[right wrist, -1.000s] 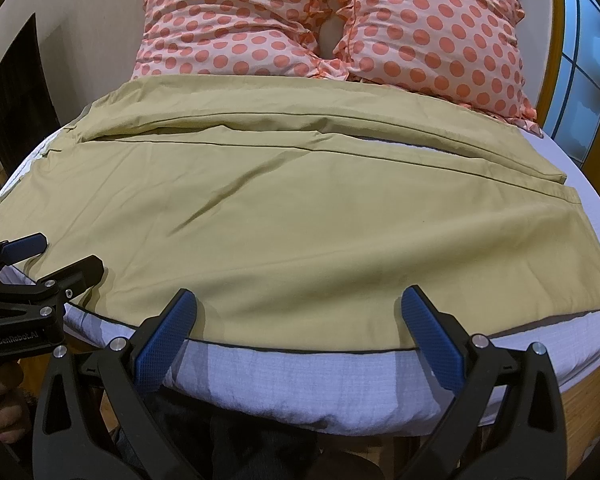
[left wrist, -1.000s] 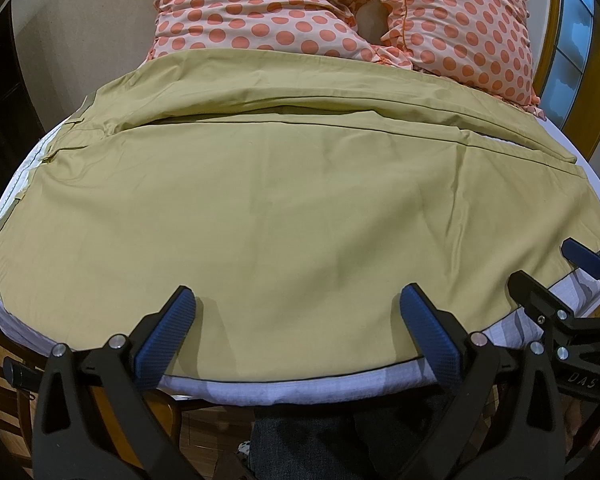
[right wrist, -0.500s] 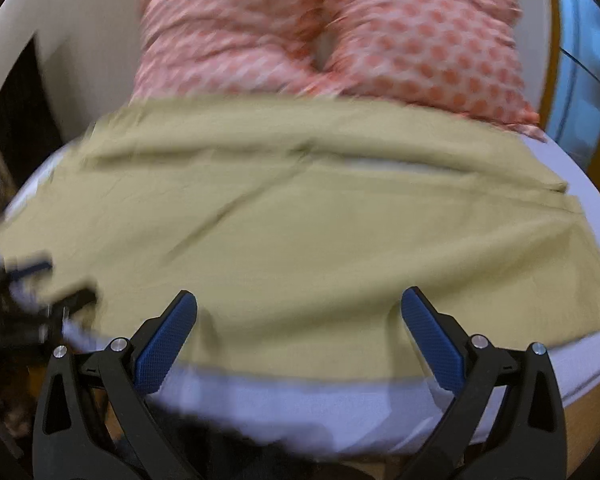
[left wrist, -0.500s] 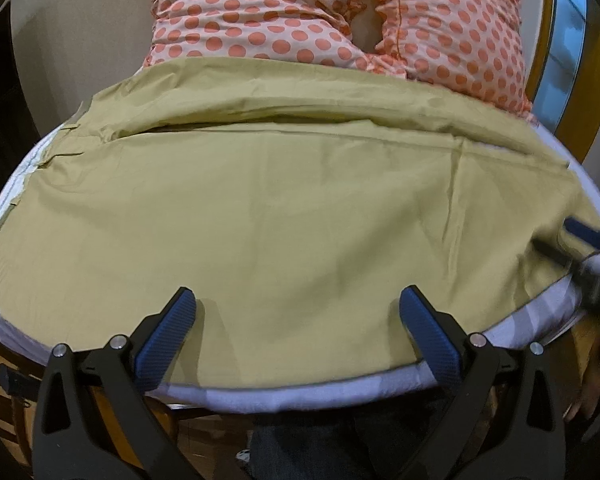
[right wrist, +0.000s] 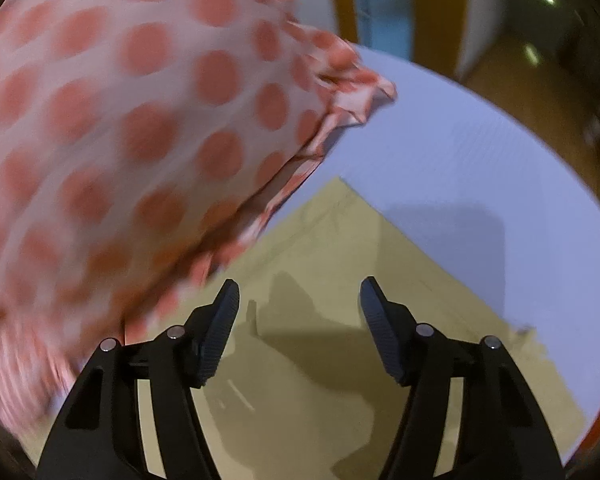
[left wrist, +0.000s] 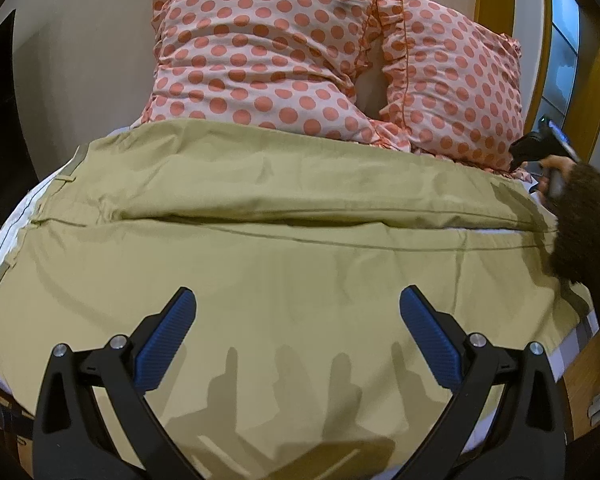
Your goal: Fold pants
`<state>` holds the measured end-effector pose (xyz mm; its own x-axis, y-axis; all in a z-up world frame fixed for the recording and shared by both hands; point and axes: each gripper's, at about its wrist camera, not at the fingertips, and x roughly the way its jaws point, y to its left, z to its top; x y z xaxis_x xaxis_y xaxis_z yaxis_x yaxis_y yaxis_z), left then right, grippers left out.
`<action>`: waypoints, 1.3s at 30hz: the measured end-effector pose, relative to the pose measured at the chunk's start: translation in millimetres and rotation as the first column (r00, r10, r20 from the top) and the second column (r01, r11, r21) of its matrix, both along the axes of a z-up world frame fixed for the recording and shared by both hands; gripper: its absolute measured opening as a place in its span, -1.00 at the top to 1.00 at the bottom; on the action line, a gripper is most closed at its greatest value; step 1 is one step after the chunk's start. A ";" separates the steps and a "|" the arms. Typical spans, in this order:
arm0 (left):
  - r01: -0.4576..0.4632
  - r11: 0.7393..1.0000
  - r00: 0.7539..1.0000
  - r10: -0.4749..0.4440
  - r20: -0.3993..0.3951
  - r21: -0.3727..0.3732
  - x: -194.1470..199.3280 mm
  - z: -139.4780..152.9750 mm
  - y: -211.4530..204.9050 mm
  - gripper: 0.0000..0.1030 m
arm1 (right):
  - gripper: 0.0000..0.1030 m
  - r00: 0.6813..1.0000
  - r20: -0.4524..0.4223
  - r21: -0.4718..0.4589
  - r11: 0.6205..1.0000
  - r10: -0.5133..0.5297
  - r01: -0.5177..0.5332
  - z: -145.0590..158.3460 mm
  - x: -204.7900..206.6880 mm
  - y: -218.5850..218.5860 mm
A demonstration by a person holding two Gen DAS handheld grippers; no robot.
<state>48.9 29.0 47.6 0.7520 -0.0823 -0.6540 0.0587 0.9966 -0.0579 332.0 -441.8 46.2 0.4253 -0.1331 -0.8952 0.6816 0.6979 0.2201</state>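
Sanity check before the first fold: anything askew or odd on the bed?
Mostly fine. The khaki pants lie flat, unfolded; their far edge tucks under the polka-dot pillows, which could snag a lift. Both grippers, left and right, are open and empty.

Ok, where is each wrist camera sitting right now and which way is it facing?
Left wrist: low over the near edge of the bed, facing across the pants toward the pillows; the left gripper shows open, and the right gripper with the person's sleeve shows at far right.
Right wrist: close above the far right corner of the pants, facing down past a pillow to the white sheet; the right gripper shows open.
Shared: pants, pillows, bed.
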 end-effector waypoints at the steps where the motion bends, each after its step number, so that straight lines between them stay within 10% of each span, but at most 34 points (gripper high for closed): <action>1: -0.008 1.000 1.000 0.008 -0.001 0.004 4.7 -0.6 2.6 -0.97 | -0.28 1.000 -0.014 0.005 1.000 -0.028 0.028 -6.1 11.2 -3.0; 6: -0.023 1.000 1.000 0.023 -0.020 -0.012 19.9 -7.7 11.7 -0.97 | -0.28 0.995 -0.095 -0.178 0.984 -0.025 0.008 -23.0 43.0 8.2; 11: -0.023 0.999 1.000 0.023 -0.018 -0.049 21.7 -11.5 18.8 -0.97 | 0.69 0.992 0.008 -0.251 0.960 0.127 -0.121 -29.6 24.1 22.4; 15: -0.018 0.994 1.000 0.020 0.021 -0.109 13.5 -5.0 29.9 -0.96 | 0.92 0.979 0.172 -0.064 0.993 0.107 -0.097 -30.6 -18.2 -5.0; 23: -0.034 0.975 0.995 0.054 0.084 -0.221 -7.4 9.3 59.3 -0.96 | 1.00 0.857 0.508 0.147 0.972 0.083 -0.181 8.4 -196.9 -26.2; 28: 0.011 0.960 0.986 0.036 0.162 -0.279 -12.9 25.8 66.1 -0.96 | 0.94 0.893 0.450 0.293 0.943 0.011 -0.159 -25.4 -270.2 -35.7; 30: 0.004 0.962 0.983 0.046 0.178 -0.273 -12.4 33.0 65.2 -0.96 | 0.71 0.907 0.421 0.358 0.917 0.012 -0.178 -30.9 -272.3 -29.9; 33: -0.011 0.969 0.980 0.059 0.189 -0.245 -13.2 40.9 61.7 -0.96 | -0.14 0.875 0.477 0.330 0.907 0.080 -0.263 -20.0 -264.1 -7.0; 36: -0.032 0.972 0.978 0.078 0.192 -0.231 -14.8 43.3 60.4 -0.97 | -0.21 0.845 0.515 0.347 0.867 0.142 -0.358 -16.9 -234.5 20.6; 39: -0.046 0.975 0.982 0.084 0.170 -0.218 -14.0 40.5 59.3 -0.96 | -0.21 0.880 0.457 0.438 0.827 0.131 -0.351 -37.2 -200.3 35.2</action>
